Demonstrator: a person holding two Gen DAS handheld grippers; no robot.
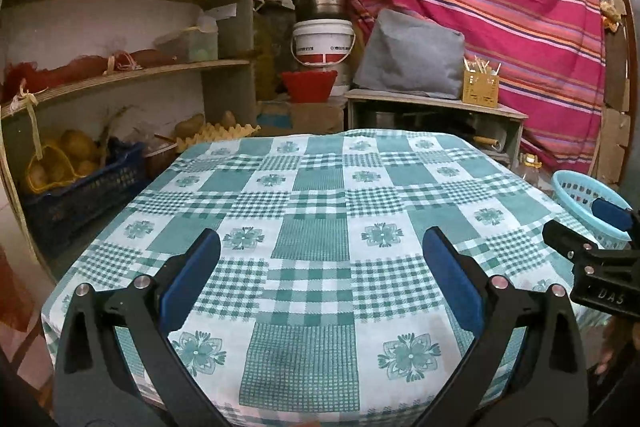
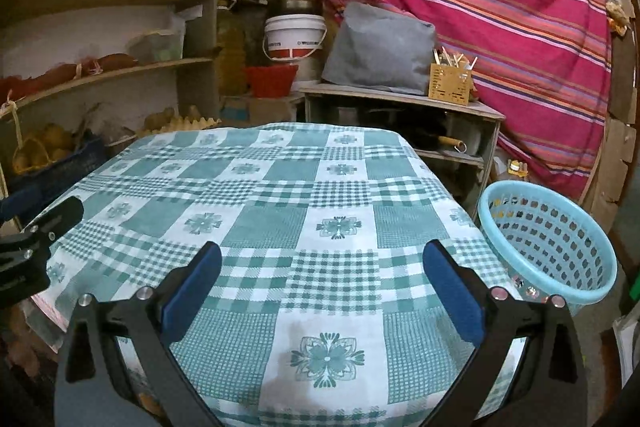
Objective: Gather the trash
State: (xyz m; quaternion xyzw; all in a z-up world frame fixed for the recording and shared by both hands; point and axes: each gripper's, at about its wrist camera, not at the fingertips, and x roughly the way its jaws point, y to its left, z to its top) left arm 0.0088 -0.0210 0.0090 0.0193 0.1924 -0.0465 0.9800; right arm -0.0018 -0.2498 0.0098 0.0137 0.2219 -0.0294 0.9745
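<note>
Trash is what we are meant to gather, yet we can find no loose piece of it on the checked tablecloth (image 1: 312, 211) ahead of either pair of fingers; the only hint is a few small shiny bits low inside the blue basket (image 2: 548, 247), seen through its holes, and we cannot tell what they are. Our left gripper (image 1: 320, 283) hangs over the near part of the cloth with its blue pads spread wide and nothing between them. Our right gripper (image 2: 322, 285) does the same, fingers parted and empty, with the basket just outside its right finger, standing off the table's edge. From the left wrist view the right gripper shows beyond the right finger, in front of the basket rim. We judge the task is at its start or its finish; the frames do not settle which. Whatever scraps turn up are likely light and soft, wrappers or paper that crumple, so we would pinch them at a raised fold or edge, not press flat on the cloth, which could bunch up with them. Beyond the fingertips, past the table's far edge, stand shelves (image 1: 120, 75) and a white bucket (image 1: 322, 41).
</note>
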